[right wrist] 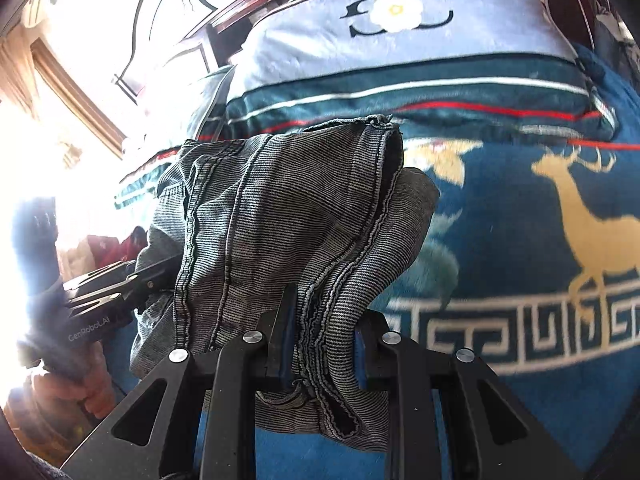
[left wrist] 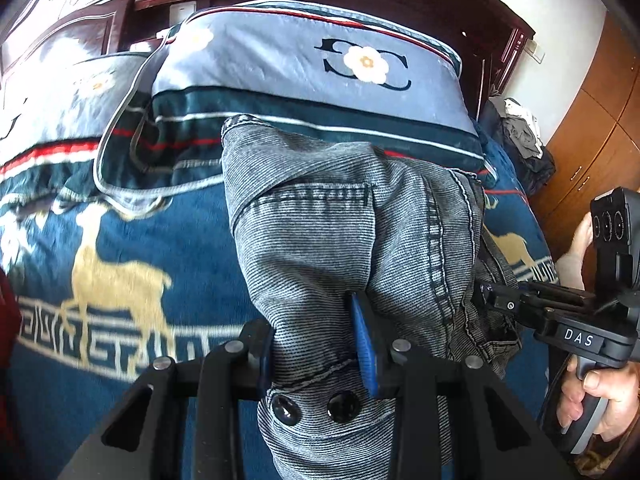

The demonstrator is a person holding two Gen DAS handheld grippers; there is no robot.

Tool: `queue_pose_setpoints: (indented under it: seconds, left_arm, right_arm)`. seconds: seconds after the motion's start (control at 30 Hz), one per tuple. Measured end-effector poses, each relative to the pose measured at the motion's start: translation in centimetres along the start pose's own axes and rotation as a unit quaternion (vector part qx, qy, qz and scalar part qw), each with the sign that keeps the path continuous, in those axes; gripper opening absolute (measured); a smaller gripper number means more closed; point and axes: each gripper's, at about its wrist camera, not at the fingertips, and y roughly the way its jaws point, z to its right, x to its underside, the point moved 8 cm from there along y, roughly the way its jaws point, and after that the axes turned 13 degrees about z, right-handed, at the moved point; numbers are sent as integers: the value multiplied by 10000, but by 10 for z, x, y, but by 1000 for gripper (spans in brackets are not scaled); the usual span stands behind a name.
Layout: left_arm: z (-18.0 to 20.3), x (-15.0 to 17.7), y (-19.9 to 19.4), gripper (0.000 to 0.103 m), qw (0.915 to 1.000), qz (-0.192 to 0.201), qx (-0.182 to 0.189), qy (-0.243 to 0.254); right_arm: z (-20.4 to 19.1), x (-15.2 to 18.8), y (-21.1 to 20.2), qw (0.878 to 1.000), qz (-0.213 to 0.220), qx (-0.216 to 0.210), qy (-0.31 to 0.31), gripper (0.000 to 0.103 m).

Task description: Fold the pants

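Left wrist view: both claws, left claw [left wrist: 320,344] and right claw [right wrist: 320,344], clamp one pair of pants [left wrist: 340,216].

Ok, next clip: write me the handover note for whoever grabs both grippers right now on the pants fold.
Left gripper: shut on the pants, at the end with two dark buttons.
Right gripper: shut on the pants at a seamed edge.
Pants: grey jeans bunched and draped between both grippers, above the blue deer blanket; the pillow lies beyond.
Done: both grips taken.
Left: probably lay the jeans flat on the blanket, then fold; no neat fold shows yet.
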Motion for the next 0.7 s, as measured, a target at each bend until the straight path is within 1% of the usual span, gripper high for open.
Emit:
queue_pose_setpoints:
  seconds: [0.17, 0.3, 0.4, 0.47, 0.57, 0.63, 0.7]
  left_arm:
    - [-2, -13, 30, 36, 10000, -33, -48, -51]
    - [-4, -8, 58, 36, 9998, -146, -83, -78]
    - [-8, 4, 79, 36, 9993, -320, -125, -147]
    - [-13, 14, 92, 36, 9986, -441, -199, -196]
    - [-16, 19, 96, 37, 9988, -358, -214, -244]
    - [-13, 19, 97, 37, 9990, -347, -239, -136]
    - [-11, 20, 96, 37, 9991, -336, -275, -36]
  right_arm:
    - [20, -21, 22, 9998, 78, 134, -87, 22]
    - [38, -25, 43, 9996, 20, 260, -71, 22]
    - [51, -21, 59, 9993, -84, 357, -70, 22]
    - [61, -12, 74, 9987, -234, 456, -60, 22]
    - [73, 0, 84, 9975, -355, 618, -10, 24]
    - [81, 4, 89, 9968, -411, 679, 125, 25]
    - [83, 6, 92, 9961, -453, 743, 106, 26]
